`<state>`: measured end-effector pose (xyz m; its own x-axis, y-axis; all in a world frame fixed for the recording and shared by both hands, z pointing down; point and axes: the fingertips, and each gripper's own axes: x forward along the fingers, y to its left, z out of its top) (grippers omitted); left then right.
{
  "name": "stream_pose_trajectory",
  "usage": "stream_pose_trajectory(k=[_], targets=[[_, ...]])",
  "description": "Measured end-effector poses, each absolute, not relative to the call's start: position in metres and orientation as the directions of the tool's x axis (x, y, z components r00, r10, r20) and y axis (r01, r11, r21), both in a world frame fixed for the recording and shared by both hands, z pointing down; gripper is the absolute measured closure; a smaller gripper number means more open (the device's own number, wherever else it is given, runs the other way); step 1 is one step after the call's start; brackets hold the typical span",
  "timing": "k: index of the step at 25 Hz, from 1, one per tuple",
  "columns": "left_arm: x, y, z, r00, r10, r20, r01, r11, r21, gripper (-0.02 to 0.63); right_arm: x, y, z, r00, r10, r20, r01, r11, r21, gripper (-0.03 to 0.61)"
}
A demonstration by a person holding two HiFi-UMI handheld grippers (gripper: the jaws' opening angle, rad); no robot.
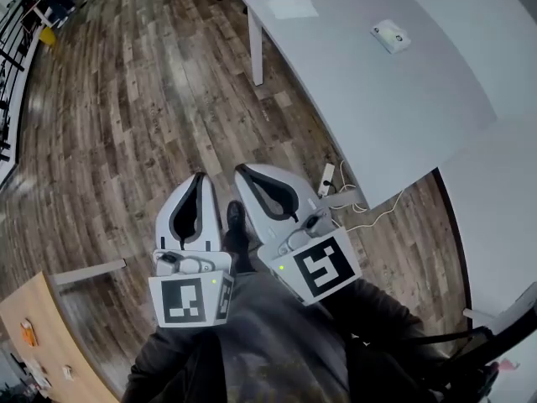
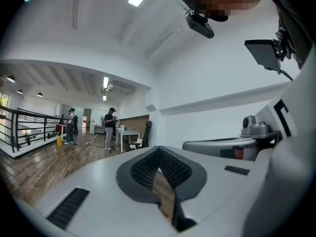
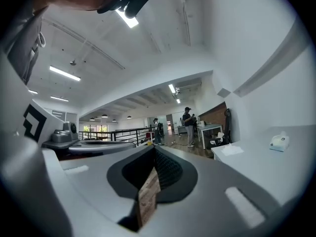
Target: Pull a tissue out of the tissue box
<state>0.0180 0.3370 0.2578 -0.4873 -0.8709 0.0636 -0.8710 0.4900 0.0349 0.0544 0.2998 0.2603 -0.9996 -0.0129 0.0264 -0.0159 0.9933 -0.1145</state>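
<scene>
The tissue box (image 1: 391, 37) is small and white and stands far off on the white table (image 1: 403, 116); the right gripper view shows this tissue box (image 3: 279, 142) at the far right. A loose white sheet (image 1: 292, 7) lies near the table's far corner. My left gripper (image 1: 200, 177) and right gripper (image 1: 242, 170) are held side by side close to the body, over the floor and well short of the table. Both are shut with nothing between the jaws, as the left gripper (image 2: 159, 149) and right gripper (image 3: 154, 149) also show in their own views.
Wooden floor lies under the grippers. A power strip (image 1: 327, 179) with cables sits by the table's near corner. A wooden desk (image 1: 42, 334) is at lower left, a dark chair (image 1: 478, 351) at lower right. Two people (image 2: 109, 127) stand far down the room.
</scene>
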Motion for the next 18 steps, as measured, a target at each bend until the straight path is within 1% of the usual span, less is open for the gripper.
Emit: stream_pose_trajectory(k=[4,12,15,18], targets=[[-0.034,0.297,0.264,-0.427,-0.903,0.047,-0.902,0.429,0.056,0.612,0.006,0.263,0.268,-0.995,-0.086,0.044,-0.090,0.992,-0.091,0.575],[-0.162,0.209,0.260,-0.237,-0.971,0.027,-0.969,0.238,0.069,0.612,-0.109,0.182,0.262,-0.949,-0.312,0.043,-0.314,0.947,-0.062,0.577],[-0.183,0.183,0.257,-0.167,-0.985,0.029,-0.982,0.169,0.083,0.612,-0.129,0.158,0.259,-0.923,-0.379,0.058,-0.383,0.922,-0.057,0.577],[-0.189,0.157,0.255,-0.087,-0.996,0.029,-0.992,0.089,0.088,0.612,-0.138,0.134,0.253,-0.896,-0.438,0.072,-0.442,0.896,-0.043,0.577]])
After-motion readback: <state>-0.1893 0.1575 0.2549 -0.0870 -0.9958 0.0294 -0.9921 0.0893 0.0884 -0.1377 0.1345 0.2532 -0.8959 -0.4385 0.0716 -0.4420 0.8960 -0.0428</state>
